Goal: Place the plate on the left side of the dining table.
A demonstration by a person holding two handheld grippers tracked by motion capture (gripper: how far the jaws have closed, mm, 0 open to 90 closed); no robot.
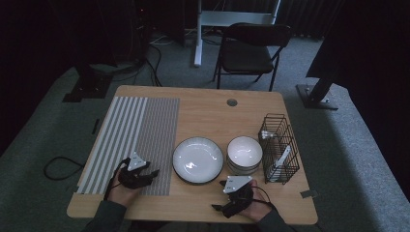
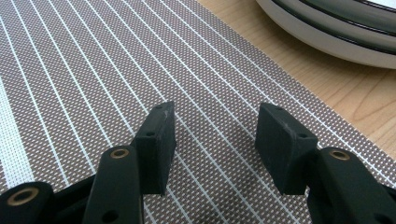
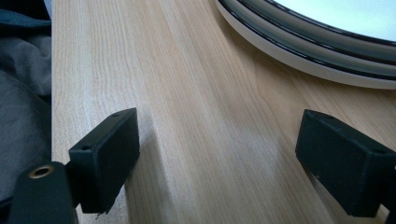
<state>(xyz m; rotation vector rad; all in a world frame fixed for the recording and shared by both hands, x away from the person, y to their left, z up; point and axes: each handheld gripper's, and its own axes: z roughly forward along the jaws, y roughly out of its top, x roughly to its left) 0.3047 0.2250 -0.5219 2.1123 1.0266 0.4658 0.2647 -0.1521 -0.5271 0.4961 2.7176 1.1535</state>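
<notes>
Left gripper view: fingers [image 2: 159,140] wide apart, empty, over striped placemat [image 2: 93,70].

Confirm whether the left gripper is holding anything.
No, the left gripper has open jaws with nothing between them, over the striped placemat.

glossy glazed plate [image 1: 198,159], woven placemat [image 1: 130,140], wooden table [image 1: 208,108].

brown-white striped placemat [image 1: 130,140], white plate [image 1: 198,159], black basket [image 1: 279,147]
</notes>
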